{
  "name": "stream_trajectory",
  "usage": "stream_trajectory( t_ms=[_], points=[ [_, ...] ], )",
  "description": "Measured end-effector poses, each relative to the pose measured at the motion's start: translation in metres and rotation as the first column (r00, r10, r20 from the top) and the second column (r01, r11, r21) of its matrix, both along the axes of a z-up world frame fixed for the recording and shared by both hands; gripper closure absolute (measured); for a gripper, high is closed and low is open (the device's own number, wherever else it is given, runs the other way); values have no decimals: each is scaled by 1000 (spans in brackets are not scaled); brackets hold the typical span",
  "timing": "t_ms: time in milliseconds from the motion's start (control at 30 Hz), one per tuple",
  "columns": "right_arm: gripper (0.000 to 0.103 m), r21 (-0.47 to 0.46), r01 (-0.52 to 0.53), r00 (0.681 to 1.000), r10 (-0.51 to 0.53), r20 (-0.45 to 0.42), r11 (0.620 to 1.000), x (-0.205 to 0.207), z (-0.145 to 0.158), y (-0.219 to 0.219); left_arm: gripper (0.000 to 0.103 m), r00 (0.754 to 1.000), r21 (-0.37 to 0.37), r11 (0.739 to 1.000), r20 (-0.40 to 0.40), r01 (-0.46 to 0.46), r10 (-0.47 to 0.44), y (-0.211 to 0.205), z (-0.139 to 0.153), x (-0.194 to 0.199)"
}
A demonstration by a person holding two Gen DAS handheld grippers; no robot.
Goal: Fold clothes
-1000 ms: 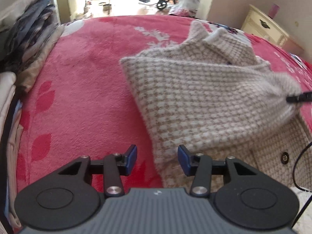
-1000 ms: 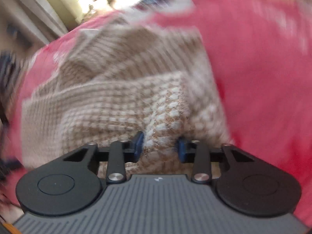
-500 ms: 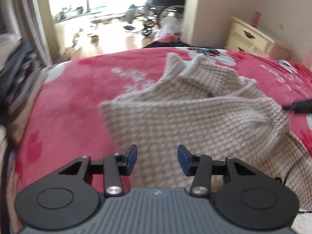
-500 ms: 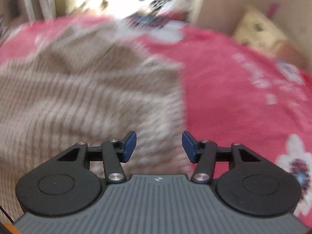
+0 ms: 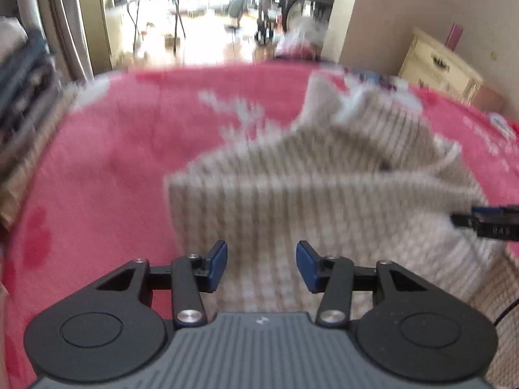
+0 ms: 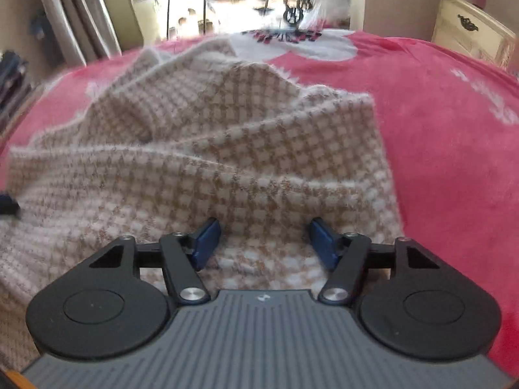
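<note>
A beige and white checked knit sweater [image 5: 308,194] lies partly folded in layers on a red blanket [image 5: 113,162]. My left gripper [image 5: 261,259] hovers over the sweater's near left edge. Its jaws are opening and nothing is gripped between its blue pads. The right gripper's fingertip [image 5: 486,220] pokes in from the right edge of the left wrist view. In the right wrist view my right gripper [image 6: 264,240] sits low over the sweater [image 6: 227,149] near its right edge. Its jaws are opening, and the pads stand apart from the knit.
The red blanket [image 6: 454,129] with white flower prints covers the bed. Stacked folded clothes [image 5: 22,81] rise at the left. A cream dresser [image 5: 438,64] stands at the far right by the wall. A bright doorway lies behind the bed.
My right gripper let go of the sweater fold it pinched and opened wide. My left gripper moved right, from beside the sweater's corner to over its edge.
</note>
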State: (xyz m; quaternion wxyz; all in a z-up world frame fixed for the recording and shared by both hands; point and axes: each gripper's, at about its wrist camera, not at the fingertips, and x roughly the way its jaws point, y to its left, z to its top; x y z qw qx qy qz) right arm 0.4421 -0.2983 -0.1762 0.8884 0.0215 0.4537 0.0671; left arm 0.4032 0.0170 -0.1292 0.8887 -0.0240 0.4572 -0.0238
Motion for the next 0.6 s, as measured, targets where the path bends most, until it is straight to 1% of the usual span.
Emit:
stream_trajectory(
  t_ms=[33,100,133,167,200,233,267,300,333,367,400,433,467,533,567,600],
  points=[
    [42,-2,12,1000,-12,10,1000,-2,10,-1,52,1000,12,1000,13,-12,12,3,2,2],
    [42,35,35,997,-38,71,999,-11,26,-9,52,998,27,998,-34,-54,55,11,-12,14],
    [41,40,46,995,-49,82,998,-13,31,-13,52,995,35,997,-57,-75,77,15,-20,20],
    [41,29,57,995,-59,79,998,-12,29,-17,50,992,43,994,-80,-96,99,20,-27,25],
    [41,11,64,997,-65,50,998,-6,18,-19,48,988,47,992,-102,-115,120,24,-33,31],
    [41,-1,72,997,-72,17,997,-1,6,-22,48,984,26,991,-113,-132,134,27,-32,33],
    [37,18,84,996,-84,-30,996,5,-7,-29,49,982,10,989,-121,-146,146,30,-30,35],
    [35,36,98,993,-95,-68,995,10,-18,-35,51,984,15,990,-107,-142,142,29,-22,37],
    [35,53,109,992,-105,-64,993,12,-12,-37,52,987,8,990,-80,-141,141,29,-13,39],
    [36,45,104,993,-102,-52,994,15,-3,-36,51,989,1,990,-52,-141,140,28,-4,41],
    [35,44,98,995,-98,-16,994,16,8,-34,48,990,-6,990,-24,-140,140,27,5,43],
    [35,71,92,996,-93,15,993,18,19,-32,46,990,-17,990,2,-139,139,26,14,46],
    [35,97,82,995,-87,44,992,21,28,-29,43,990,-47,989,17,-138,139,24,18,55],
    [36,147,42,996,-54,75,988,36,38,-19,42,993,-122,986,26,-114,118,16,21,81],
    [37,169,22,995,-37,90,985,44,42,-14,41,996,-162,983,14,-87,91,10,17,98],
    [41,177,2,995,-19,95,984,56,43,-7,40,998,-203,977,2,-60,62,4,13,115]
  ],
)
